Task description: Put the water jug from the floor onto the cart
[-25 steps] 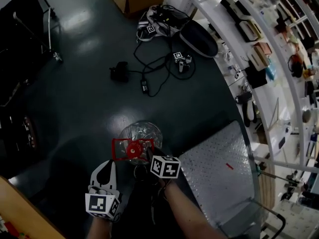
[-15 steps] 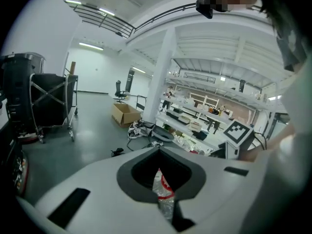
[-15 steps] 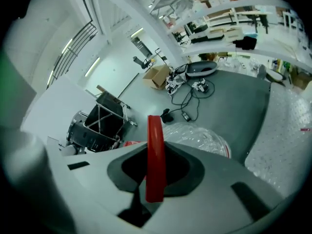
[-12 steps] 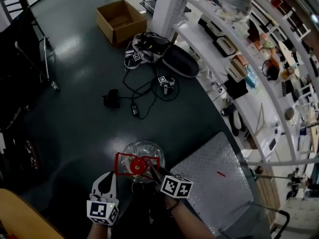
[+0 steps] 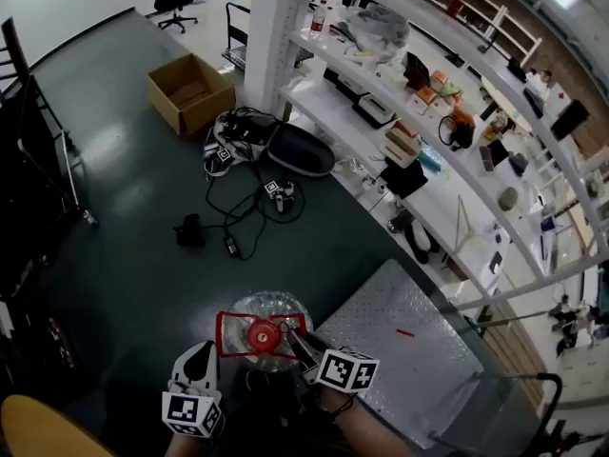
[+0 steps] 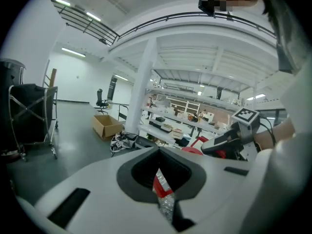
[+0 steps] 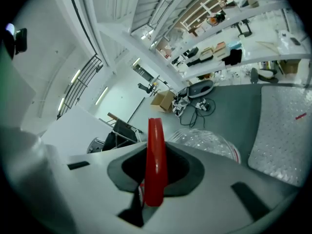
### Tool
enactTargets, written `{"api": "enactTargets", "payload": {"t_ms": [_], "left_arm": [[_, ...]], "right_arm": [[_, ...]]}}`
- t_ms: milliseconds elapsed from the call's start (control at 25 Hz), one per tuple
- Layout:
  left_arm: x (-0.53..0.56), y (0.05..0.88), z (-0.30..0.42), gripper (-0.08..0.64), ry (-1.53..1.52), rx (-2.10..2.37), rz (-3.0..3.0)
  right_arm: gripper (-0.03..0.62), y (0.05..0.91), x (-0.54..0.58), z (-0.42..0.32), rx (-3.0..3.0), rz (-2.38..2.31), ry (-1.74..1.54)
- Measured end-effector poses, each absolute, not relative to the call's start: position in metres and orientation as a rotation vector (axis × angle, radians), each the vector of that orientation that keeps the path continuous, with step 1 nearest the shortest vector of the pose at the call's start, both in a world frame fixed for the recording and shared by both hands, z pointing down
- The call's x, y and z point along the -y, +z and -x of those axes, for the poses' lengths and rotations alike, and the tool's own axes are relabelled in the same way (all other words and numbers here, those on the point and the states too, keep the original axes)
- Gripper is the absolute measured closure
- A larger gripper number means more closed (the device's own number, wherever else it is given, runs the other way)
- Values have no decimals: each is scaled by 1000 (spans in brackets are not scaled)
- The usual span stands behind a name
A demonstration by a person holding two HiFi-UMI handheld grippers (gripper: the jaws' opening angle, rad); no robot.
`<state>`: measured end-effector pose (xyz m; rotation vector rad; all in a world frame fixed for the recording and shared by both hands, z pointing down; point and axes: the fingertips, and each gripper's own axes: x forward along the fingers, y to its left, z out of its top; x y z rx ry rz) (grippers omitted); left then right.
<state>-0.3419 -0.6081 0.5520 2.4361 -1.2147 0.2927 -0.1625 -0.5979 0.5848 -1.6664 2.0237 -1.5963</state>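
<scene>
The clear water jug (image 5: pixel 271 307) hangs off the dark floor, with a red cap and a red frame handle (image 5: pixel 235 336). My right gripper (image 5: pixel 293 339) is shut on the handle's right side; in the right gripper view the red bar (image 7: pixel 155 165) stands upright between the jaws, above the jug's body (image 7: pixel 204 140). My left gripper (image 5: pixel 203 350) is at the handle's left end. A bit of red (image 6: pixel 160 180) sits in its narrow jaw slit, with crinkled clear plastic below. The cart's grey checker-plate deck (image 5: pixel 419 369) lies just right of the jug.
A long white shelf rack (image 5: pixel 400 112) full of goods runs along the right. On the floor behind are a cardboard box (image 5: pixel 190 91), a black bag (image 5: pixel 300 150), tangled cables (image 5: pixel 238 208) and a small black device (image 5: pixel 188 228). A black frame (image 5: pixel 29 208) stands at the left.
Both grippers and the jug have risen together. The head view has swung up, so the box, cables and shelves sit lower in the picture and more of the cart deck shows.
</scene>
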Motion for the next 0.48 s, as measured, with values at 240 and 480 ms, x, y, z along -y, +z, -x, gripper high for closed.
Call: {"api": "enactTargets", "payload": {"t_ms": [240, 480], "left_arm": [[584, 526, 299, 555, 302, 1099, -2546], [536, 503, 222, 555, 310, 971, -2656]], "right_arm": [[551, 550, 548, 117, -1955, 1728, -1499], [551, 536, 469, 45, -1808, 1770, -1444]]}}
